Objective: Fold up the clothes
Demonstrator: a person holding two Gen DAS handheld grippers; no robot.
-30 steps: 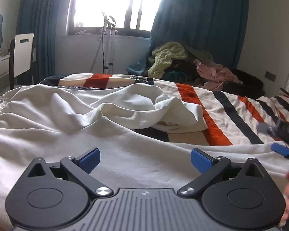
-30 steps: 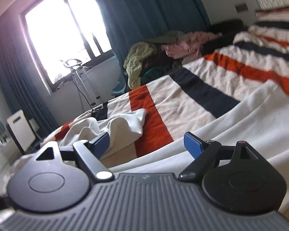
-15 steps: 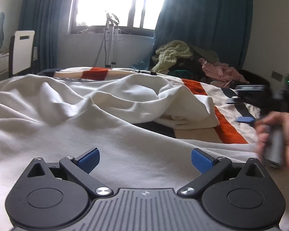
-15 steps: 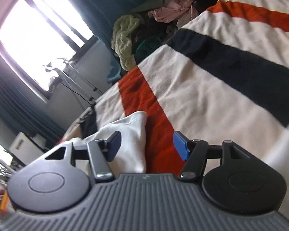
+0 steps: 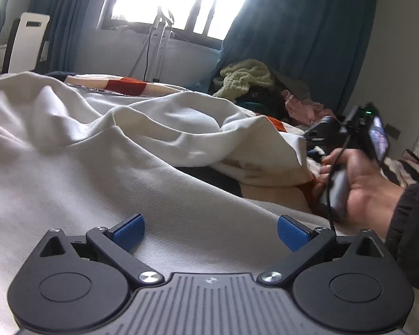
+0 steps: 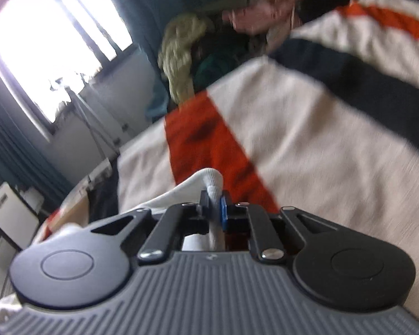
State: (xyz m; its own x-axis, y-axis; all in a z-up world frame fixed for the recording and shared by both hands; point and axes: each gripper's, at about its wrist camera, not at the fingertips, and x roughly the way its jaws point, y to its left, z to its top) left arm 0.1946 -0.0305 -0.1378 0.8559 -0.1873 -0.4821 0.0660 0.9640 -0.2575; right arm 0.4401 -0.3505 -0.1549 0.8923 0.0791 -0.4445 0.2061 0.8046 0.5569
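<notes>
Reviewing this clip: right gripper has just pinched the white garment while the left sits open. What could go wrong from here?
1. The right gripper holds only a thin rolled edge of the white garment; a pull may slip it free.
2. The left gripper is open over the cloth, pinning nothing, so the whole garment may drag across the striped blanket rather than fold.
3. The cloth lies bunched, so creases may get folded in.

The right gripper [image 6: 214,205] has closed its jaws on the white garment's [image 6: 209,178] edge.
</notes>
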